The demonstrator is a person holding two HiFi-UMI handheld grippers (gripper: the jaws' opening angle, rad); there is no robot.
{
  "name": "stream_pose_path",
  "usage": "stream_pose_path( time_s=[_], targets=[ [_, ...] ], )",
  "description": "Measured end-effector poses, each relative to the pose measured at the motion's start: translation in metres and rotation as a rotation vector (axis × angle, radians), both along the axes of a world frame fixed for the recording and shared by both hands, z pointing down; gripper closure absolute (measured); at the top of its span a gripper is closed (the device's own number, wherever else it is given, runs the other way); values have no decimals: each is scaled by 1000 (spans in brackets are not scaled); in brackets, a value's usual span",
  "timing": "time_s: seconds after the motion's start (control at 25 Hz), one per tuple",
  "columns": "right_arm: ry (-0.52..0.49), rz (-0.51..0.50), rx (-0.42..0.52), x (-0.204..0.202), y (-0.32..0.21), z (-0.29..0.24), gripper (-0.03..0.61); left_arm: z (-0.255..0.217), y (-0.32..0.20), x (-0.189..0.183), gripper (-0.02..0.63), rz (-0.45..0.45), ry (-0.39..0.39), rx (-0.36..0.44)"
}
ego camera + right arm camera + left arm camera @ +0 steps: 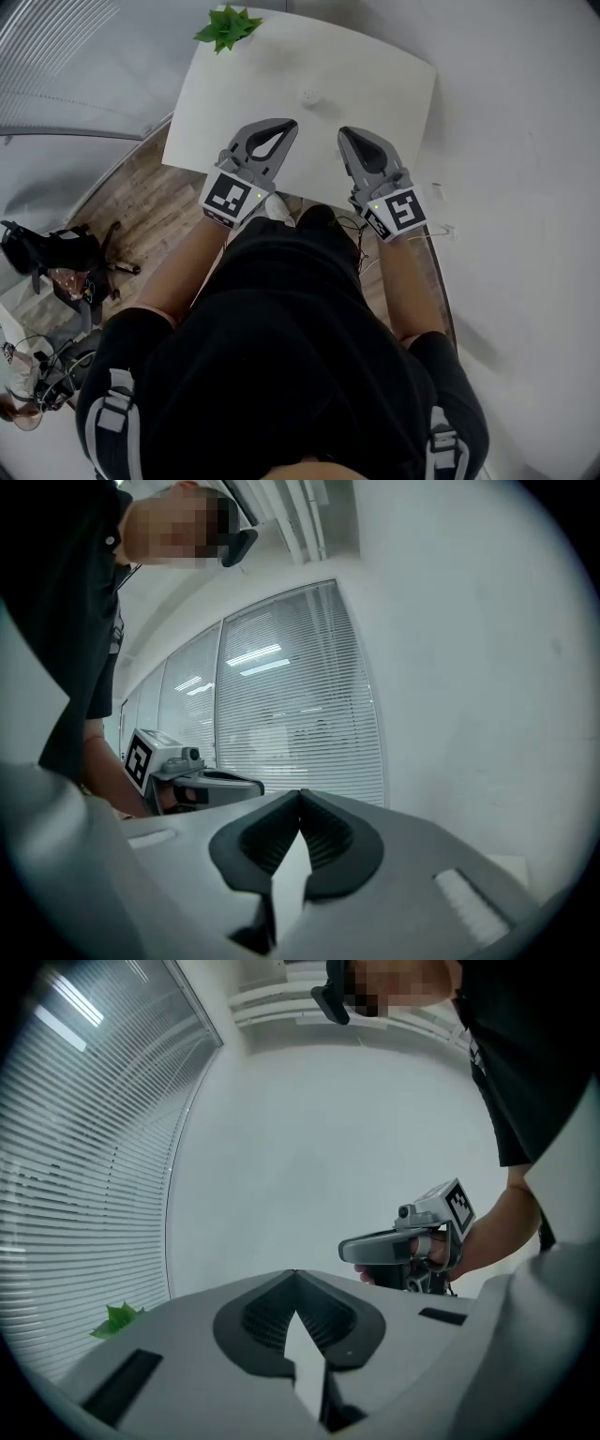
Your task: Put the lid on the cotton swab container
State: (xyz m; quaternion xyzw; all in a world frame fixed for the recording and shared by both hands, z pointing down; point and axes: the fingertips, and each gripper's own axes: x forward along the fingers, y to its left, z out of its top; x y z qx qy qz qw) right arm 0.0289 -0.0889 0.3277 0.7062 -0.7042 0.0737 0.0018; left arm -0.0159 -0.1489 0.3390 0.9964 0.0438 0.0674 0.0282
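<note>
The left gripper (pixel 287 126) is closed tight: in the left gripper view its two dark ribbed pads meet at the tip (pixel 295 1277), with nothing between them. The right gripper (pixel 344 132) is the same, its jaws drawn fully together and empty (pixel 300 795). Each gripper can be seen from the other one's camera, held level in a bare hand with its marker cube at the back.

The person holds them side by side over the near edge of the white table (pixel 384 80), the left one towards the near left corner and the right one nearer the middle of that edge. Both tips point towards the far edge, and there is a clear gap between the two.

On the bare tabletop ahead of the tips, roughly in line with the gap between them and well apart from both, sits a small pale object (pixel 309 97). It is too faint to tell whether it is the cotton swab container, its lid or both. Neither gripper touches it.

A green plant (pixel 228 24) stands at the far left corner of the table, and one of its leaves shows low in the left gripper view (pixel 117 1319). Slatted window blinds (pixel 295 691) fill the wall behind. To the left of the table, a dark heap of gear (pixel 52 258) lies on the wooden floor (pixel 141 211).
</note>
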Motion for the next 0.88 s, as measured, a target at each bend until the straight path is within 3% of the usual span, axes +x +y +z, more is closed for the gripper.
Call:
stream_pose_path(
  time_s=[0.32,0.88],
  targets=[
    [4,-17,51,-6,13,-6,568,-11,14,-4,606,25,20,75],
    [27,2,84,-18,17,-36,568,-47,25,-11,606,59,79,80]
  ],
)
